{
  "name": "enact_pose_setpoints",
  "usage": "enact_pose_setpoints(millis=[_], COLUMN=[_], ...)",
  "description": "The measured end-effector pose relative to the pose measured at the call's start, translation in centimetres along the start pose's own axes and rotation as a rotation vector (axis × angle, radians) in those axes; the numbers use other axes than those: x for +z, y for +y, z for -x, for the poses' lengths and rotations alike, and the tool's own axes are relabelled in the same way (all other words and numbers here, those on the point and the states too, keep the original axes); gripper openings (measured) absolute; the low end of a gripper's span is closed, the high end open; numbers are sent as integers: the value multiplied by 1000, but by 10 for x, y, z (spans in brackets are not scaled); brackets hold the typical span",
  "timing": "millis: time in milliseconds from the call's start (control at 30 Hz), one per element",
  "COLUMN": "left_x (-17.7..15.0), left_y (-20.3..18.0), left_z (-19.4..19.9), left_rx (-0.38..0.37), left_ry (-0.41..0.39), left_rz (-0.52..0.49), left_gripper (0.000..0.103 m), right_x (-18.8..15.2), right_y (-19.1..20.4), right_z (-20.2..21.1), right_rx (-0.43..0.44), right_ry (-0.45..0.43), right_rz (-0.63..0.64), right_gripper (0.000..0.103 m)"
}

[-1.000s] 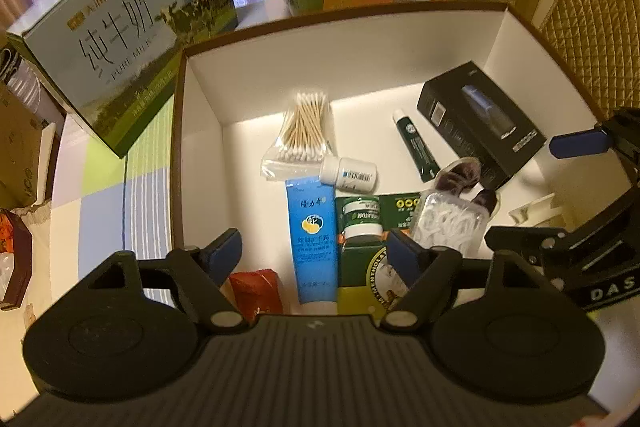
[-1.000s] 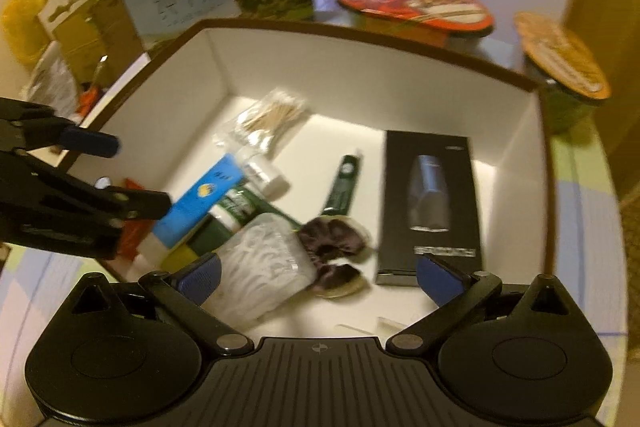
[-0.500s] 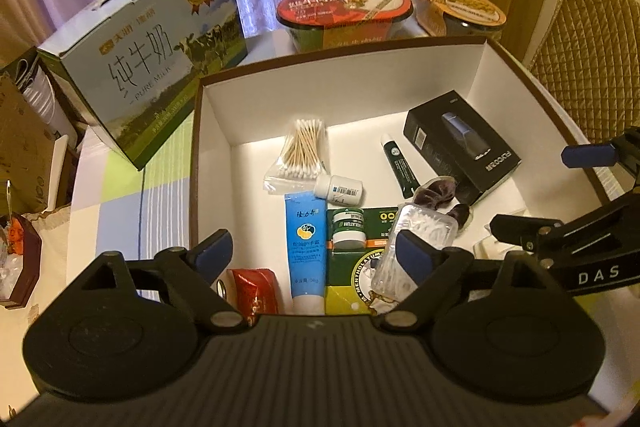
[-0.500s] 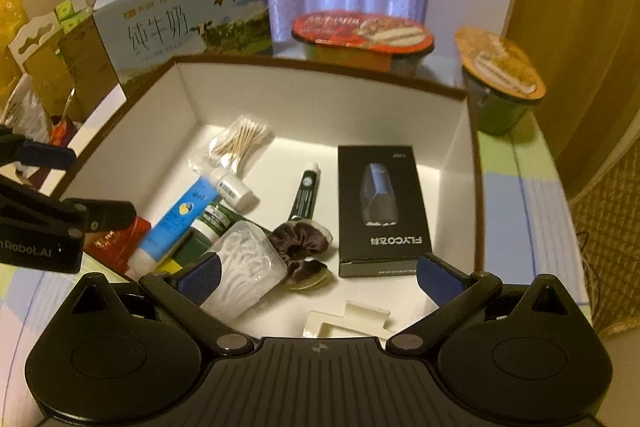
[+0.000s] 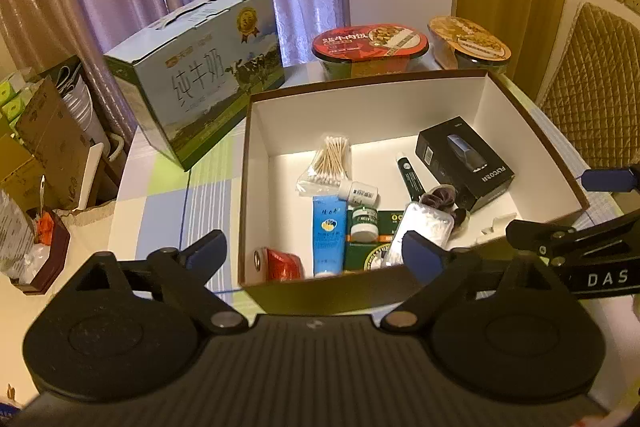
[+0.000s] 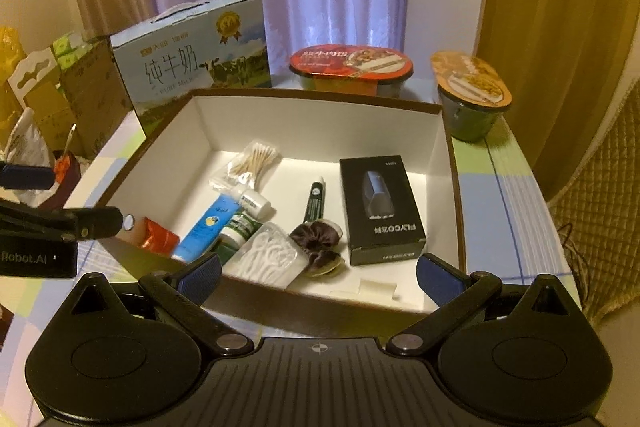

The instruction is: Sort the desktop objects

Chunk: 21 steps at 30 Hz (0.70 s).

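A white-lined brown box [image 5: 256,155] [image 6: 320,123] sits on the checked tablecloth. In it lie a cotton swab bag [image 5: 330,163] [image 6: 252,163], a blue tube [image 5: 328,235] [image 6: 208,223], a small white bottle [image 5: 358,191], a green tube [image 6: 316,199], a black razor box [image 5: 466,157] [image 6: 378,203], a floss pick case [image 6: 268,255], a brown scrunchie [image 6: 318,235] and a red packet [image 5: 284,263]. My left gripper [image 5: 314,253] and my right gripper [image 6: 318,273] are both open and empty, held above the box's near edge.
A milk carton box [image 5: 200,75] [image 6: 192,55] stands behind the box at the left. Two instant food bowls [image 5: 370,47] [image 6: 472,87] stand behind it. Cardboard boxes and clutter [image 5: 44,147] lie off the table's left. A quilted chair [image 5: 592,87] is at the right.
Both grippers have pulled back and up from inside the box, so the whole box and table now show. Both stay open and empty.
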<state>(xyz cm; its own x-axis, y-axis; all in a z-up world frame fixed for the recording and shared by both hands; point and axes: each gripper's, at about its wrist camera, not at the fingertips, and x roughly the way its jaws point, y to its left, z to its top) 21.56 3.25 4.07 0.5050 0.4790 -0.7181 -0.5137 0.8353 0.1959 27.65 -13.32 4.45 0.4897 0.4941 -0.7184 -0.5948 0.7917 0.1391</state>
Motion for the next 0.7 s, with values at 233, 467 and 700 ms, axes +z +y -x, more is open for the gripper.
enact_pose_setpoints(millis=[233,467,700], left_x=[-23,-50,-71], left_y=[9,17,23], left_z=[25,46,60], left_rx=[2,-57,-74], left_ry=[-6,0,6], left_rz=[18,17,18], left_gripper=[96,96,96], right_x=[-17,-37,-58], right_y=[18,38,57], right_z=[27,49,68], right_rx=[-13,-32,-57], right_ry=[-28,-48,-52], right_rz=[-30,-61,-84], right_gripper=[101,101,101])
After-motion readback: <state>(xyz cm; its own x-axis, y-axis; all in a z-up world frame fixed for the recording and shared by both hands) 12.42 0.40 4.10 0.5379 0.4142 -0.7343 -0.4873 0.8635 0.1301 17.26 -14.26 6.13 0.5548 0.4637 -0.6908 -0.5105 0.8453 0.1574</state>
